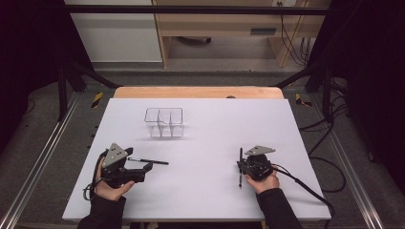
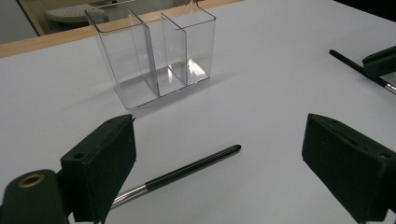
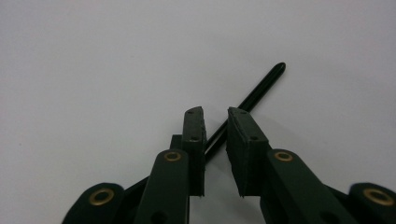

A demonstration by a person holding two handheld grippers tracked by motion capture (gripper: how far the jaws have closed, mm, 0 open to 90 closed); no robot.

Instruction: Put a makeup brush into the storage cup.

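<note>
A clear plastic organiser point(image 1: 164, 122) with several upright compartments stands empty at the table's middle back, also in the left gripper view point(image 2: 156, 56). Two black pens lie flat on the table. My left gripper point(image 1: 138, 159) point(image 2: 219, 123) is wide open, low over the table, with the left pen point(image 1: 155, 161) point(image 2: 191, 168) lying between its jaws, untouched. My right gripper point(image 1: 240, 164) point(image 3: 215, 114) hovers over the right pen point(image 1: 240, 177) point(image 3: 261, 88). Its jaws stand a narrow gap apart, and the pen runs slantwise beneath them.
The white table top point(image 1: 200, 200) is bare around the pens. Its wooden far edge point(image 1: 198, 92) borders a grey floor, with metal frame rails on both sides. In the left gripper view, the other gripper's jaw point(image 2: 380, 60) and its pen point(image 2: 355, 67) show at the right edge.
</note>
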